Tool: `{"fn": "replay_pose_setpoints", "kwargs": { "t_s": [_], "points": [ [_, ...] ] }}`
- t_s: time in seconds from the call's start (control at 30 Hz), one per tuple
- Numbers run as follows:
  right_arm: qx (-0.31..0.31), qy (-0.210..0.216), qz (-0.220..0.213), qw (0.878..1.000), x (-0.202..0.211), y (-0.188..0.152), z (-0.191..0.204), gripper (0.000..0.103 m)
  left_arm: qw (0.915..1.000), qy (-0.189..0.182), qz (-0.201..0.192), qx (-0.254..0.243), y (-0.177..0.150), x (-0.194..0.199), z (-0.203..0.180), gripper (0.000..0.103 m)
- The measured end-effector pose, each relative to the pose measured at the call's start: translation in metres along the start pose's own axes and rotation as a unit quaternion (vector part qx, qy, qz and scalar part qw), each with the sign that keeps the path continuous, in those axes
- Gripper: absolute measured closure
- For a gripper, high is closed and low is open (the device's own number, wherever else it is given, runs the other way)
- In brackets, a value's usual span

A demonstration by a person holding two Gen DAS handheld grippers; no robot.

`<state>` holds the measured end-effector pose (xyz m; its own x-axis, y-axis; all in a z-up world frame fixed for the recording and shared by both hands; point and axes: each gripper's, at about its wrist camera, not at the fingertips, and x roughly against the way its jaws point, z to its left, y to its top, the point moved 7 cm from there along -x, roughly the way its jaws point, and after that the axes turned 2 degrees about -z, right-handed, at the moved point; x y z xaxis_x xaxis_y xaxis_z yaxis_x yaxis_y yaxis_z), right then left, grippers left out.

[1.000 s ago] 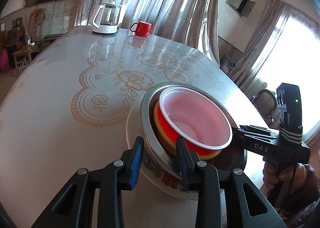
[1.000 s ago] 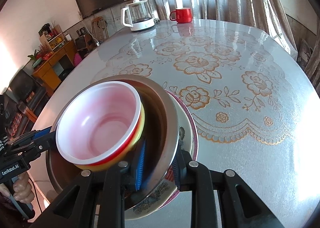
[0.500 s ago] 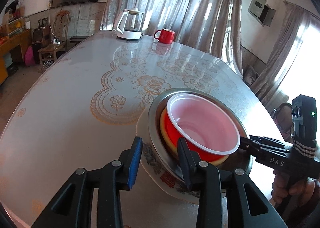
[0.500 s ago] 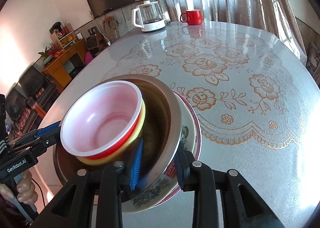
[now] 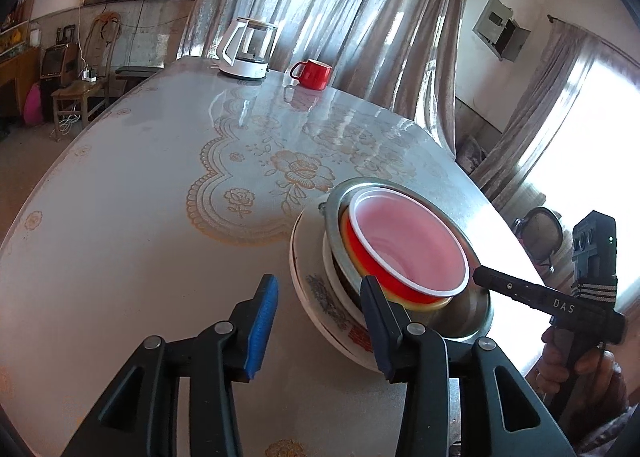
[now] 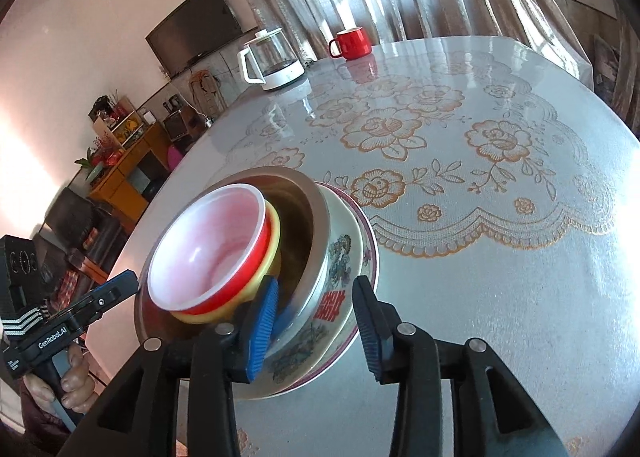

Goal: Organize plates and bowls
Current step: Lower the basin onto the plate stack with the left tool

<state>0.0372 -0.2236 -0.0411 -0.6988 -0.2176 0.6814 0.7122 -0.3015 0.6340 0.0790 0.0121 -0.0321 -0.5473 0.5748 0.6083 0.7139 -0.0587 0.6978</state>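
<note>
A stack of dishes sits near the table's front edge: a red bowl with a white inside (image 5: 408, 249) (image 6: 208, 249) in a yellow bowl (image 6: 274, 241), in a steel bowl (image 5: 468, 313) (image 6: 308, 209), on a white patterned bowl (image 5: 320, 293) (image 6: 332, 297) over a plate (image 6: 370, 253). My left gripper (image 5: 316, 317) is open beside the stack's near rim, apart from it. My right gripper (image 6: 314, 321) is open, its jaws standing either side of the steel and patterned bowls' rims without clamping them.
A glass kettle on a white base (image 5: 248, 49) (image 6: 272, 61) and a red mug (image 5: 314, 75) (image 6: 352, 43) stand at the table's far end. The lace-patterned tablecloth (image 6: 460, 161) covers the table. Curtains hang behind.
Both grippers have opened and let go of the stack's rims. The left gripper has drawn back and to the left. The stack rests on the table.
</note>
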Motion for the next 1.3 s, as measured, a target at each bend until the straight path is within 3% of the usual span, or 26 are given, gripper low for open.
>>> {"fn": "replay_pose_setpoints", "kwargs": {
  "t_s": [0.1, 0.4, 0.53, 0.73, 1.03, 1.13, 1.3],
  "points": [
    [-0.008, 0.006, -0.001, 1.0, 0.005, -0.006, 0.0, 0.057, 0.9999, -0.011, 0.001, 0.002, -0.004, 0.003, 0.005, 0.059],
    [-0.01, 0.027, -0.006, 1.0, 0.033, -0.028, 0.002, 0.056, 0.9995, -0.015, 0.028, 0.008, -0.028, 0.002, 0.013, 0.059],
    [-0.035, 0.022, 0.026, 0.999, 0.02, -0.042, -0.007, 0.056, 0.9988, -0.03, 0.037, 0.008, -0.032, -0.003, 0.006, 0.059],
    [-0.063, 0.03, 0.034, 0.997, 0.006, -0.047, -0.011, 0.055, 0.9974, -0.051, 0.05, 0.005, -0.038, -0.01, -0.004, 0.057],
    [-0.035, 0.044, 0.051, 0.997, -0.014, -0.044, 0.003, 0.056, 0.9955, -0.068, 0.06, -0.026, -0.045, -0.021, -0.025, 0.06],
    [-0.033, 0.046, 0.048, 0.997, -0.014, -0.044, 0.003, 0.057, 0.9955, -0.049, 0.052, -0.063, -0.046, -0.022, -0.033, 0.059],
    [-0.025, 0.04, 0.045, 0.998, -0.014, -0.044, 0.003, 0.057, 0.9953, -0.037, 0.046, -0.076, -0.039, -0.022, -0.032, 0.059]
  ]
}}
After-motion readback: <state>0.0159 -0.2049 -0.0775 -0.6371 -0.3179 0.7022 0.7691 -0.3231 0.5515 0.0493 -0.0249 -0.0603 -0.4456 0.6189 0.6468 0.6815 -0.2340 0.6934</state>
